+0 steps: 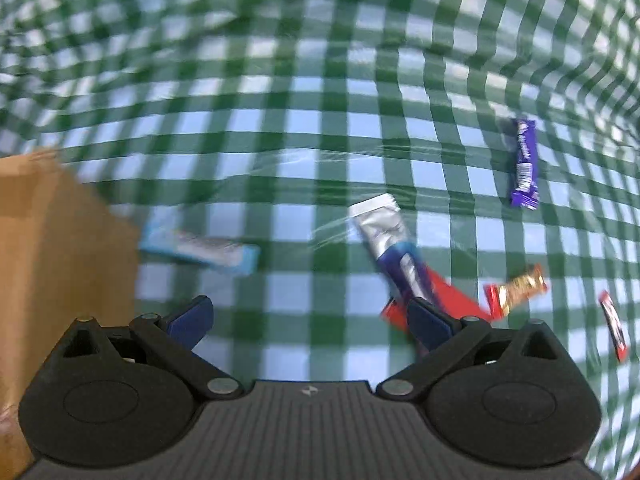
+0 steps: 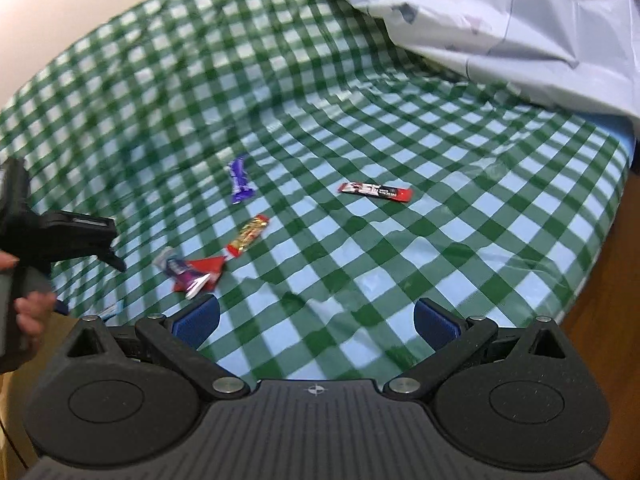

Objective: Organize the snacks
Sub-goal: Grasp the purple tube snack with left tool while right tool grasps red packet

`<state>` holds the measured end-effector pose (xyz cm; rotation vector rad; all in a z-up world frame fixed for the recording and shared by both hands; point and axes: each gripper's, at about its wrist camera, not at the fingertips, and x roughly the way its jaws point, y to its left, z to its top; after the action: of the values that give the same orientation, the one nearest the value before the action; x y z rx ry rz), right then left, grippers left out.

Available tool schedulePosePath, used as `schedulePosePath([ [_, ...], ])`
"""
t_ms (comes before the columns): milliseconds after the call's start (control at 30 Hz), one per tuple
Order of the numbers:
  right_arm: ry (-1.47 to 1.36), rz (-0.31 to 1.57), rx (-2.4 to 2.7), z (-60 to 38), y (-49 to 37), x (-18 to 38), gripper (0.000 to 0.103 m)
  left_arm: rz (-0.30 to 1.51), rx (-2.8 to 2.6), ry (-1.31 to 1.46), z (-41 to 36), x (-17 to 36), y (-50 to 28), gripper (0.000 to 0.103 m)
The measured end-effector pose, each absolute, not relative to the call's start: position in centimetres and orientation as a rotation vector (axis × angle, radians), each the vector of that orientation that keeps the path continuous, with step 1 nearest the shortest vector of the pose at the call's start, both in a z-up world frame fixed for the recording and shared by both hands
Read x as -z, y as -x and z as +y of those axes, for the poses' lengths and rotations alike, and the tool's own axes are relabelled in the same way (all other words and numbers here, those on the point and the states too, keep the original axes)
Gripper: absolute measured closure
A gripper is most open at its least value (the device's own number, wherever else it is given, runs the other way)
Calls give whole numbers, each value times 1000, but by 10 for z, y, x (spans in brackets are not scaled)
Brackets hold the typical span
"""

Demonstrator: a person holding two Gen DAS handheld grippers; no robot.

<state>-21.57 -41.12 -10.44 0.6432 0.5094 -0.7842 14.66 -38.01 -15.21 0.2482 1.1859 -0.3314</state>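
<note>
A green checked cloth [image 2: 360,128] covers the table, with a crumpled pale plastic bag [image 2: 520,12] at its far side and a brown cardboard box [image 1: 48,248] close by the left hand-held gripper [image 1: 310,320]. Both the left and the right hand-held gripper [image 2: 316,320] are released, jaws spread and empty. The snacks lie scattered on the cloth: a light blue bar [image 1: 200,250] beside the box, a silver-and-blue packet [image 1: 394,248] lying across a red wrapper [image 1: 448,300], a gold-and-red bar [image 2: 248,236], a purple bar [image 2: 240,178], and a red stick [image 2: 376,192] apart from the rest.
</note>
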Motion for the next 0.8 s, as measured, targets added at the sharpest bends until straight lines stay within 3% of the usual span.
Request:
schedulePosePath([
  [267, -495, 574, 713, -480, 150, 144, 1, 1267, 359, -309, -431, 218, -174, 0],
  [500, -390, 625, 520, -503, 95, 165, 1, 1287, 338, -334, -373, 214, -185, 0],
  [667, -152, 675, 243, -484, 38, 178, 1, 1303, 346, -332, -342, 206, -191, 0],
  [800, -191, 685, 206, -480, 9, 181, 1, 1313, 348, -298, -331, 202, -191, 0],
])
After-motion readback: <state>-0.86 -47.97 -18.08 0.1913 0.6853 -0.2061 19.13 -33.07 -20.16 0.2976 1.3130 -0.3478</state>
